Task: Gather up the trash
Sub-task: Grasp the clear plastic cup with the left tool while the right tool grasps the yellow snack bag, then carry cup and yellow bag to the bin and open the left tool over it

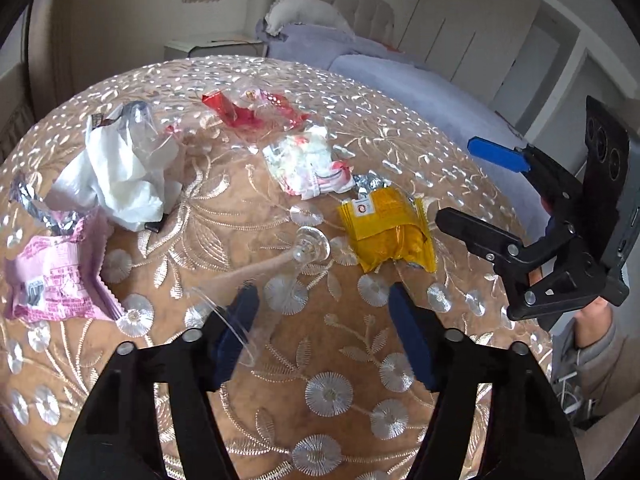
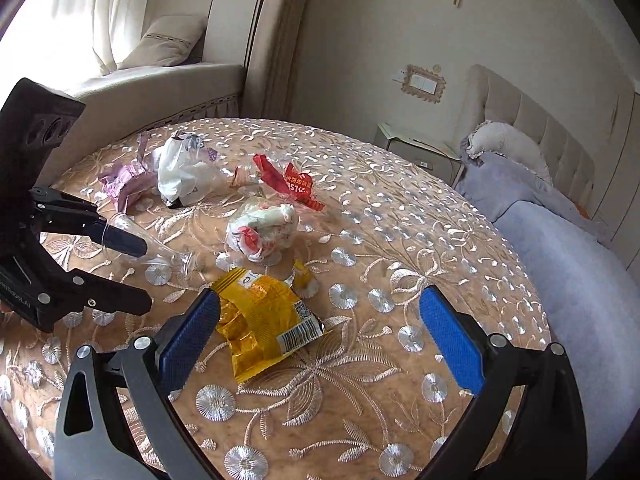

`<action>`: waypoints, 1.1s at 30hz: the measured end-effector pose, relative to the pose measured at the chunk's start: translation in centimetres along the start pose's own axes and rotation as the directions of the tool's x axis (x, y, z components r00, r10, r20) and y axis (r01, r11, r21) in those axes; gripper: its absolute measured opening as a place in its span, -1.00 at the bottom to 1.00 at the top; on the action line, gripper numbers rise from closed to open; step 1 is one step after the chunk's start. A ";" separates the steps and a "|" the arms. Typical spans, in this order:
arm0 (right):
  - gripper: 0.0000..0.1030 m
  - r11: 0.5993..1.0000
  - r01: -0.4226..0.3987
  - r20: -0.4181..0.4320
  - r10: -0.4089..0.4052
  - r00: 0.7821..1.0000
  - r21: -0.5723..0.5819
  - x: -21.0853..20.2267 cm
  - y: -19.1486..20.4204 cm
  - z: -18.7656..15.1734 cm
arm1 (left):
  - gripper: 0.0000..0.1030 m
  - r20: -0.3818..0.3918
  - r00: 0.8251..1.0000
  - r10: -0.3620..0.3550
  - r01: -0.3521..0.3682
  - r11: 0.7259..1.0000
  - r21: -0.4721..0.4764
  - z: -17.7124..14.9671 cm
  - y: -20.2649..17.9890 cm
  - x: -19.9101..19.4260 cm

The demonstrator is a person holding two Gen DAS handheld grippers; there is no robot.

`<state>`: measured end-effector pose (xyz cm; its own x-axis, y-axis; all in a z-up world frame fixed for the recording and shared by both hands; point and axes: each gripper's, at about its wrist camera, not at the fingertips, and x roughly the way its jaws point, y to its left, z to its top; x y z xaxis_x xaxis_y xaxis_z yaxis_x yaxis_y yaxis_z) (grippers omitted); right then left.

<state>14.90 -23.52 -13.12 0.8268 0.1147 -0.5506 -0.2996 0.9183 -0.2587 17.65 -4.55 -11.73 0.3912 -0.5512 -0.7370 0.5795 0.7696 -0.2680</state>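
Tablecloth [image 2: 400,240] tan, silver-white embroidered flowers and leaves. Wrappers: yellow [image 2: 264,320] with barcode, red [image 2: 288,182] with white lettering, pink [image 1: 52,276], white-red [image 2: 262,228]. Tissue [image 1: 116,172] white. Gripper pads [image 2: 452,344] blue, arms black. Bedding [image 2: 560,248] lavender.

Left tool [image 1: 324,334] angled down, jaws partly apart, right tool [image 2: 320,350] angled down, jaws wide

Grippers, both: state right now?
Left gripper: open, one finger at the clear cup rim, not clamped.
Right gripper: open, yellow wrapper between its fingers, not gripped.
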 end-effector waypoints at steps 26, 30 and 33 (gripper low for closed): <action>-0.27 0.967 -0.252 -0.087 0.249 0.965 -0.026 0.7 0.8 0.1 | -0.92 0.149 0.969 0.199 -0.196 0.980 -0.030 -0.3 -3.9 -4.9; -0.28 0.969 -0.245 -0.021 0.245 0.969 -0.013 -2.9 0.6 0.1 | -0.92 0.177 0.968 0.176 -0.176 0.984 -0.013 -0.8 -5.8 -6.1; -0.28 0.972 -0.236 0.008 0.236 0.972 -0.011 -5.1 0.4 -0.2 | -0.92 0.193 0.965 0.178 -0.186 0.982 0.021 -0.9 -7.6 -6.5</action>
<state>10.47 -23.85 -10.53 0.7365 0.3315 -0.5897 -0.4917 0.8610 -0.1300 10.07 -6.53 -5.50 0.6185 -0.4568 -0.6394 0.5115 0.8517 -0.1136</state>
